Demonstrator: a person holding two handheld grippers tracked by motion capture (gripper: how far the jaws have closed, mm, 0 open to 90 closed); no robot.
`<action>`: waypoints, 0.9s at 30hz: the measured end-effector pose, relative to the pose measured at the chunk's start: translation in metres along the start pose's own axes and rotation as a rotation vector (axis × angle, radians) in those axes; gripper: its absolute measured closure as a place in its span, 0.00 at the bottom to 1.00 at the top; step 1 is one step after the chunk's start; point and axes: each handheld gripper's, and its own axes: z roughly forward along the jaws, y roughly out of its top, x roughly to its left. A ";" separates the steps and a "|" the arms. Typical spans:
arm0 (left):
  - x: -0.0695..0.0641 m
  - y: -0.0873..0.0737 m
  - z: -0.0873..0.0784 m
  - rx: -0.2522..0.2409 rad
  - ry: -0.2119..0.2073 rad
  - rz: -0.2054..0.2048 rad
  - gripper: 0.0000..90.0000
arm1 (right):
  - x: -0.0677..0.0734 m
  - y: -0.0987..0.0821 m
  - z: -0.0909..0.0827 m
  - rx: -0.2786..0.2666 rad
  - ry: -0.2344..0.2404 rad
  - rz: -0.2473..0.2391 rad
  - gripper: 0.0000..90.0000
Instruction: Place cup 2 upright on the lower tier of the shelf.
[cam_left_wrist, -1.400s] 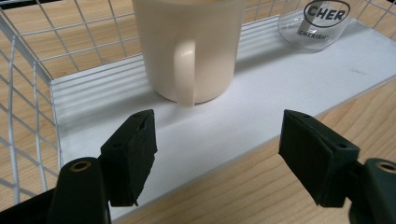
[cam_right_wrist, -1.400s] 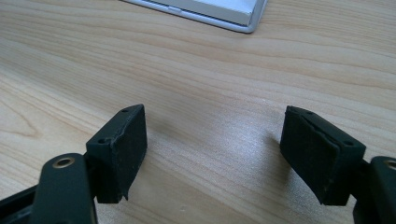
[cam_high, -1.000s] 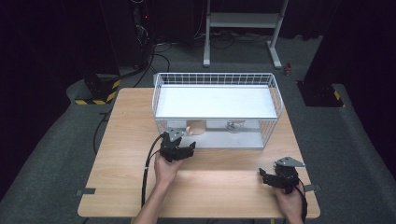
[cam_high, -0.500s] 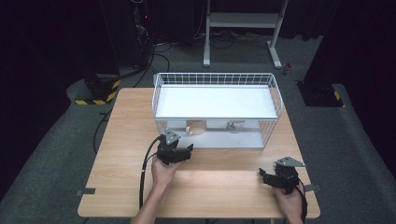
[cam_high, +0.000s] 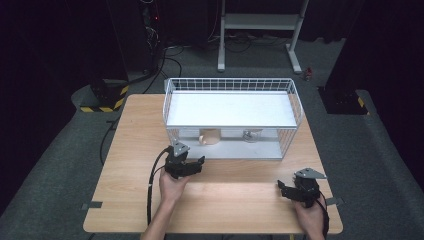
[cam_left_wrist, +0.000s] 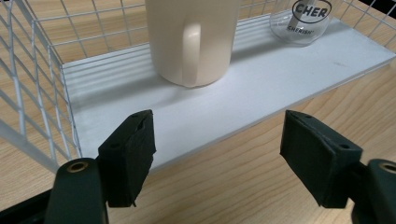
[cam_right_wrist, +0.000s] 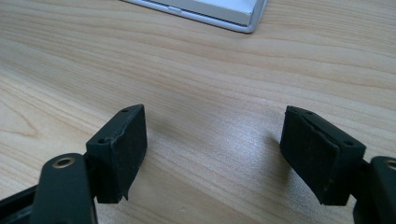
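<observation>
A white wire rack (cam_high: 232, 85) with a flat top shelf stands on the wooden table (cam_high: 130, 150). On its lower white base (cam_left_wrist: 261, 88) a cream mug (cam_left_wrist: 191, 37) stands upright, and to its right a clear glass (cam_left_wrist: 306, 18) with black lettering. My left gripper (cam_high: 187, 162) is open just in front of the rack's open side, its jaws aimed at the mug (cam_high: 209, 136) and a short way from it. My right gripper (cam_high: 290, 189) is open low over bare wood near the table's front right, nothing between its jaws.
The rack's wire side wall (cam_left_wrist: 32, 93) rises close on the left of the left gripper. A black cable (cam_high: 150, 190) trails from the left gripper towards the table's front edge. Bare wood lies between the two grippers. Dark floor, cables and a stand surround the table.
The left gripper has drawn back slightly towards the person, away from the rack. The right gripper has stayed in place.
</observation>
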 end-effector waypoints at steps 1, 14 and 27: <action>0.000 0.000 -0.001 -0.001 0.000 0.002 0.30 | 0.000 0.000 0.000 0.000 0.000 0.000 0.26; 0.003 -0.003 -0.009 -0.008 -0.002 0.004 0.29 | 0.000 0.000 0.000 0.000 0.000 0.000 0.26; 0.007 -0.010 -0.018 -0.016 0.000 -0.011 0.29 | 0.000 0.000 0.000 0.000 0.000 0.000 0.26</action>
